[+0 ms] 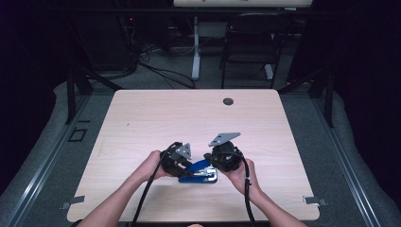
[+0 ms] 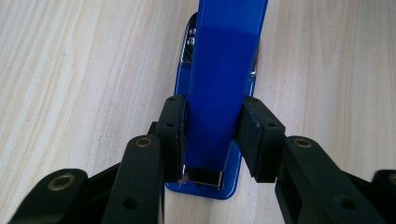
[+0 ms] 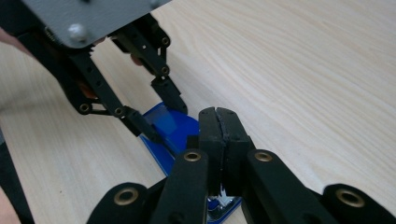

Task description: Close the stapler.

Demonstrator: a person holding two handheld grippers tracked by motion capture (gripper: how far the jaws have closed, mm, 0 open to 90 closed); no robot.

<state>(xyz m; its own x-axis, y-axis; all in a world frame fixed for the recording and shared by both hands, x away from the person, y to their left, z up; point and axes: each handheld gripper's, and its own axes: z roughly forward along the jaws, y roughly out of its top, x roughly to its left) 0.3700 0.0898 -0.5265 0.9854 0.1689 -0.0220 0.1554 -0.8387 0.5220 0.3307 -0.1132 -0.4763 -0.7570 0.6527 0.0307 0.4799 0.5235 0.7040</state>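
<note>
The stapler (image 2: pixel 219 70) at the frame's centre is glossy blue with silver metal at its ends. Both grippers (image 1: pixel 177 161) (image 1: pixel 224 156) are black with brass-coloured pins and grey top plates. The table (image 1: pixel 142 118) is pale wood-grain, with a dark round plug (image 1: pixel 228 101) upper centre.

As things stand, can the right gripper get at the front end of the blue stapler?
Probably yes: the right gripper, jaws shut, is poised right over the stapler, while the left gripper clamps only the arm's other end, leaving the front free.
</note>
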